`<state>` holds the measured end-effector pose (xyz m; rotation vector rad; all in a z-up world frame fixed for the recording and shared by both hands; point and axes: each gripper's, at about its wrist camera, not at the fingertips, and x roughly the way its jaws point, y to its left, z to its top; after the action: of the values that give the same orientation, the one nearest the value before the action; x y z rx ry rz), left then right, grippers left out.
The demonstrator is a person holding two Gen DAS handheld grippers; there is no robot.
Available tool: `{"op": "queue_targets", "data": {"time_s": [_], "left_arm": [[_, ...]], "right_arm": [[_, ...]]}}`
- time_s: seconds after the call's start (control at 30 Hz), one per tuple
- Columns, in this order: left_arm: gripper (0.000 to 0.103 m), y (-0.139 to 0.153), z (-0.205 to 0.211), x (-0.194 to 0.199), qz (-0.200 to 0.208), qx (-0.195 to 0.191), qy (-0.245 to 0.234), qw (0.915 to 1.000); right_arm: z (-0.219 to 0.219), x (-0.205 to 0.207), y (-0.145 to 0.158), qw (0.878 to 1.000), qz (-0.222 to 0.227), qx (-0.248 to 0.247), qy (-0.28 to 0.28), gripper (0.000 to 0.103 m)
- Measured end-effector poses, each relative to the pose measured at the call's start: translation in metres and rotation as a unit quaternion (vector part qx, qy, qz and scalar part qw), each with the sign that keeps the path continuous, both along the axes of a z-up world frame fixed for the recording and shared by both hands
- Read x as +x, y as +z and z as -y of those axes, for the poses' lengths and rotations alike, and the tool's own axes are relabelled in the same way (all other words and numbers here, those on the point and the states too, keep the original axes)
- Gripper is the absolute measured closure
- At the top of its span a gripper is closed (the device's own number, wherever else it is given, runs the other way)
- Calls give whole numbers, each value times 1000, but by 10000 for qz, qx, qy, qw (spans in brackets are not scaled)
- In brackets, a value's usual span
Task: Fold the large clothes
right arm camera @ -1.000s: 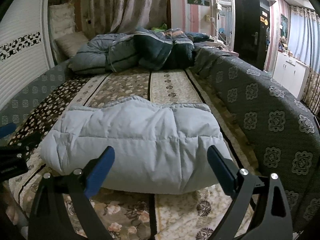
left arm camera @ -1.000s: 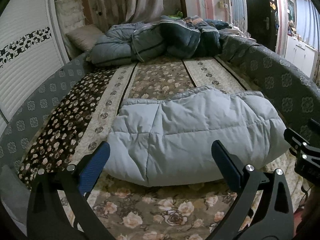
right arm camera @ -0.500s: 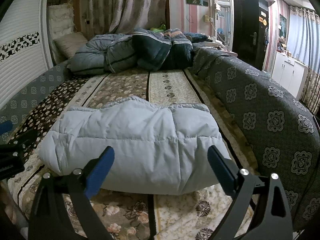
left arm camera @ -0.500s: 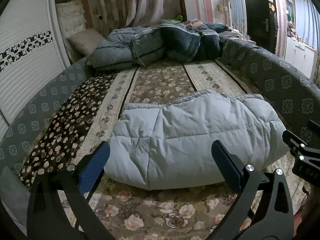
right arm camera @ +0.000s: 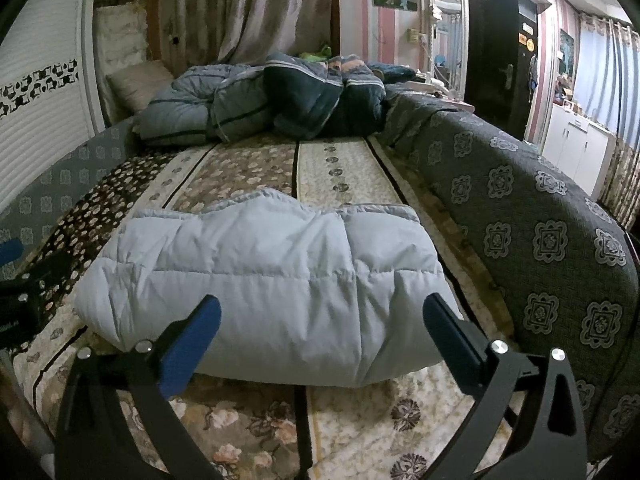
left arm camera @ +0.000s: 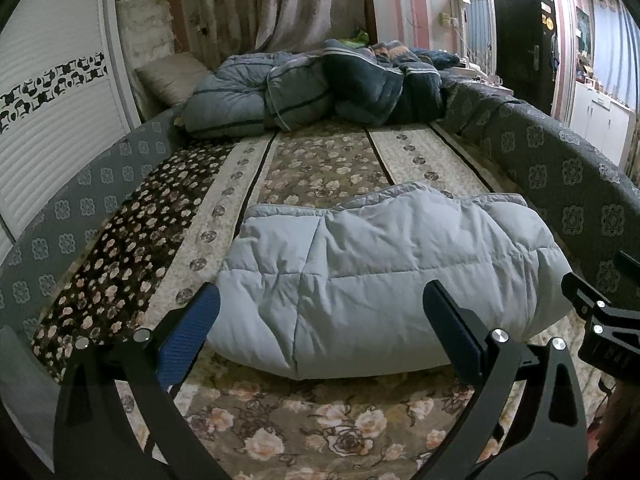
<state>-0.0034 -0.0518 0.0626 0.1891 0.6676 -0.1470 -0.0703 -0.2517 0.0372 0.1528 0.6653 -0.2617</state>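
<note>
Jaws on both the left gripper [left arm camera: 320,320] and right gripper [right arm camera: 320,322] are standing wide apart, empty, the right's just finishing opening. Folded on the bed [left arm camera: 320,160], the puffy jacket [left arm camera: 380,272] is looking soft, light, probably springy; pinching a stitched edge seems safest.

One folded pale-blue puffer jacket [left arm camera: 384,280] lies on one bed [left arm camera: 320,160]. At the far end is one heap of dark quilted duvets [left arm camera: 320,84], how many I cannot tell, beside one beige pillow [left arm camera: 168,76]. Two grippers show: the left gripper [left arm camera: 320,320] and the right gripper [right arm camera: 320,324], each with two fingers. One dark door [right arm camera: 500,60] and one white cabinet [right arm camera: 576,144] stand to the right.
</note>
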Motion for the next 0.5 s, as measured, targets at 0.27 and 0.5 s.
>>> {"op": "queue_targets", "data": {"time_s": [0.27,0.5], "left_arm": [[3,1,1,0,20,-17,48,10000],[3,3,4,1,-22,49,39,10000]], "right_arm": [[-3,-1,1,10000,41,-16,11,2],[-3,-2,1,10000,17,-42,-44,2]]}}
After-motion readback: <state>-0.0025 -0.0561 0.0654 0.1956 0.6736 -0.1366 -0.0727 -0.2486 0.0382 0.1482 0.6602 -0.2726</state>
